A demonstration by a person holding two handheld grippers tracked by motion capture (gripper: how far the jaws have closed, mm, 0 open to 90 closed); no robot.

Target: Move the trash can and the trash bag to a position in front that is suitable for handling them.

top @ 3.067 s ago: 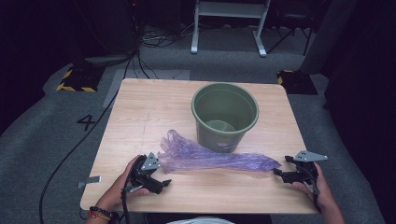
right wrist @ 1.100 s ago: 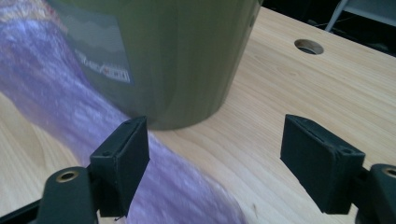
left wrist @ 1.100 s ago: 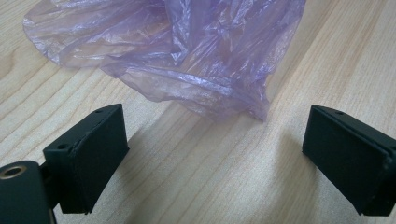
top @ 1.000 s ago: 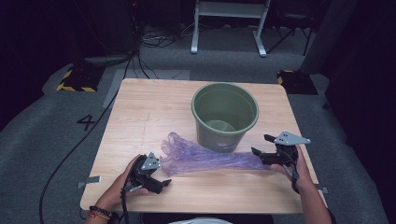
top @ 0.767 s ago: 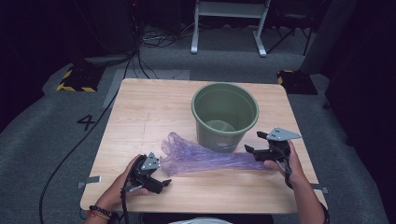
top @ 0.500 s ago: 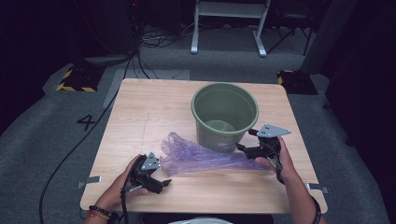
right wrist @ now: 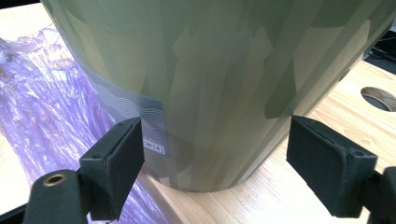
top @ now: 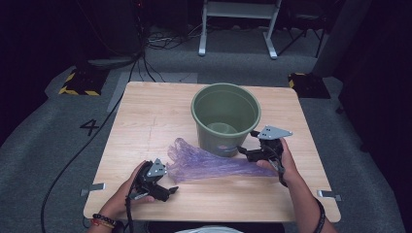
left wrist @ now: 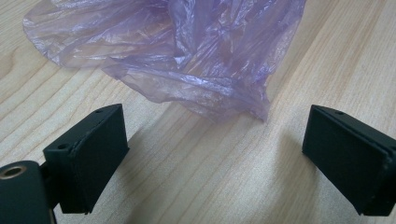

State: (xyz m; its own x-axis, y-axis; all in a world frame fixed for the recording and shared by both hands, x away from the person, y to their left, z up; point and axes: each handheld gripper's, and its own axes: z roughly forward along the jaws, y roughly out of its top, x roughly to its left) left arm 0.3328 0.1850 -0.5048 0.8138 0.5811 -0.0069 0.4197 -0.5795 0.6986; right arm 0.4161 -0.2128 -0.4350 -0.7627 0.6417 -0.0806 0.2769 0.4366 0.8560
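Note:
A green plastic bucket stands upright right of the table's middle. A crumpled purple plastic bag lies flat in front of it, stretched left to right. My right gripper is open at the bucket's lower right side, above the bag's right end. In the right gripper view its jaws flank the bucket wall near its base, with the bag at the left. My left gripper rests open near the front edge. The bag's edge lies just ahead of its empty jaws.
The wooden table has bare room at the left and behind the bucket. A round hole is in the tabletop beside the bucket. Cables, a white stand and a yellow-black block are on the floor beyond.
My right gripper has moved left from the table's right edge to the bucket's base. The bag's right end now lies shorter. The left gripper has stayed still.

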